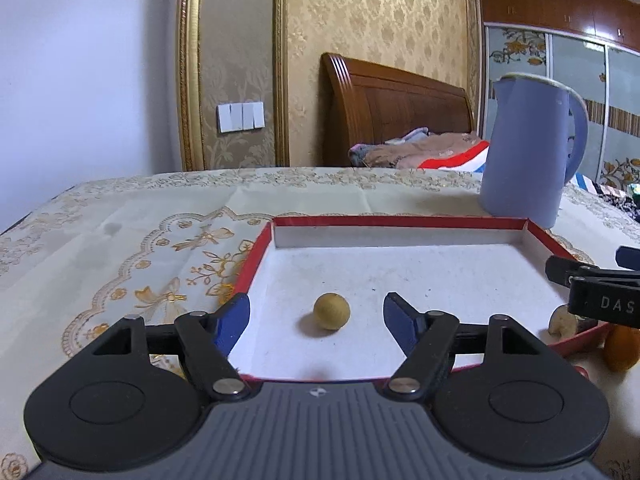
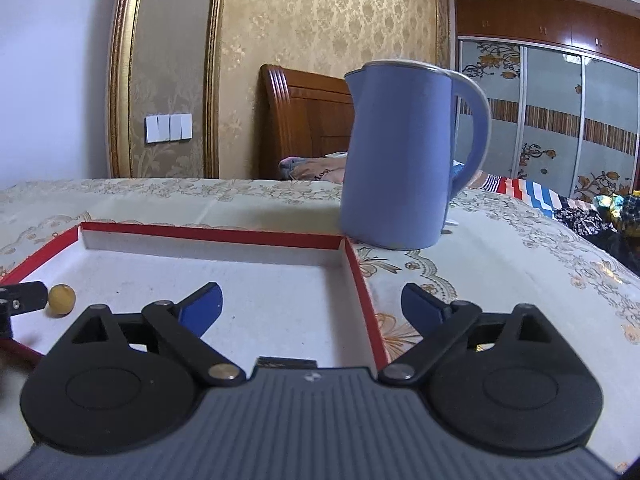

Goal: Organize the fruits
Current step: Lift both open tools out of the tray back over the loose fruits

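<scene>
Both claws gape empty, the left claw [image 1: 316, 316] straddling a small fruit [image 1: 331, 311] lying free on the tray [image 1: 400, 222] floor, the right claw [image 2: 311, 304] astride the tray's right wall, seemingly after drop-offs.

- I see a blue kettle [image 2: 394, 156] standing on the surface [image 2: 520, 248], which wears a cream cloth with gold flowers.
- Behind it I see a wooden bed [image 1: 400, 120], white wall switches [image 1: 241, 117] and a wardrobe [image 2: 560, 120].

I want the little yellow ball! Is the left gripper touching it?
Apart. The left wrist view shows the left gripper open, with bare white tray floor between each finger and the small round fruit.
</scene>
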Demonstrator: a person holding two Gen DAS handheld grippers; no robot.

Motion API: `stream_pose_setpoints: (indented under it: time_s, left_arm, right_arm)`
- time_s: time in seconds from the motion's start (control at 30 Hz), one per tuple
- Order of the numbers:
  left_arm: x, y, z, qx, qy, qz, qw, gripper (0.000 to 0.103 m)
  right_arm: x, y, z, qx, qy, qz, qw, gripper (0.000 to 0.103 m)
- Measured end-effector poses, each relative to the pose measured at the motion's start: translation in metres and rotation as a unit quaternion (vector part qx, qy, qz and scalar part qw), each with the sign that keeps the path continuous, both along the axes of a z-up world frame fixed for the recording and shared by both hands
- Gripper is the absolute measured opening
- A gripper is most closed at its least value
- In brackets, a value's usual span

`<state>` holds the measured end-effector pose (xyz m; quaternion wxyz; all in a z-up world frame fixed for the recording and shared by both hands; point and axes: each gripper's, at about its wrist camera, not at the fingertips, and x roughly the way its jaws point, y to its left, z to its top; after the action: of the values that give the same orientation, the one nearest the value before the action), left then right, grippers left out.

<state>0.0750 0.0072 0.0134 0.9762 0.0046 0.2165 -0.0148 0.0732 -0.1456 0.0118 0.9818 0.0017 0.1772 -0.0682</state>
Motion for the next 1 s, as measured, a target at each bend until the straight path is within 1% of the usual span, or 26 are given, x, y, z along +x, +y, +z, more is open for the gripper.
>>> stream_pose_setpoints:
  time_s: [0.17,0.3,0.43,0.5,0.6,0.67,0.73,0.8,0.87,0.9,0.93,1.0]
  left_arm:
    - [-0.014,0.014,0.002,-0.022,-0.002,0.008,0.9997,0.074]
    - [-0.023,0.03,0.004,-0.053,0.0,0.018,0.9984,0.074]
    - [-0.03,0.041,0.002,-0.066,0.004,0.03,0.9974,0.074]
    - [-0.034,0.044,0.002,-0.068,0.005,0.034,0.9971,0.074]
    - [-0.043,0.046,0.002,-0.061,0.0,0.035,0.9975,0.074]
    - [-0.051,0.048,0.002,-0.052,-0.008,0.04,0.9978,0.074]
    - [-0.06,0.051,-0.001,-0.035,-0.016,0.046,0.9982,0.074]
    - [-0.066,0.054,-0.007,-0.029,-0.01,0.04,0.9988,0.074]
    - [-0.071,0.062,-0.007,-0.046,-0.005,0.041,0.9981,0.074]
    - [-0.072,0.067,-0.006,-0.056,-0.006,0.044,0.9975,0.075]
    - [-0.072,0.068,-0.006,-0.057,-0.005,0.045,0.9973,0.081]
    - [-0.071,0.069,-0.007,-0.054,0.0,0.044,0.9976,0.085]
  right_arm:
    - [-0.012,-0.011,-0.001,0.029,0.005,-0.003,1.0,0.1]
    - [-0.02,-0.016,-0.003,0.044,0.012,-0.008,0.999,0.102]
    - [-0.031,-0.02,-0.004,0.058,0.006,-0.008,0.998,0.103]
    - [-0.035,-0.02,-0.005,0.059,0.007,-0.007,0.998,0.103]
    - [-0.039,-0.019,-0.006,0.057,0.009,-0.003,0.998,0.103]
    - [-0.039,-0.018,-0.006,0.056,0.008,-0.003,0.998,0.103]
    - [-0.038,-0.018,-0.005,0.057,0.011,-0.003,0.998,0.103]
    - [-0.038,-0.018,-0.006,0.057,0.011,-0.003,0.998,0.103]
    - [-0.038,-0.017,-0.005,0.056,0.011,-0.002,0.998,0.103]
    - [-0.038,-0.016,-0.005,0.054,0.012,-0.002,0.998,0.103]
    - [-0.038,-0.016,-0.006,0.054,0.013,-0.002,0.998,0.103]
    - [-0.037,-0.017,-0.006,0.054,0.015,-0.003,0.998,0.103]
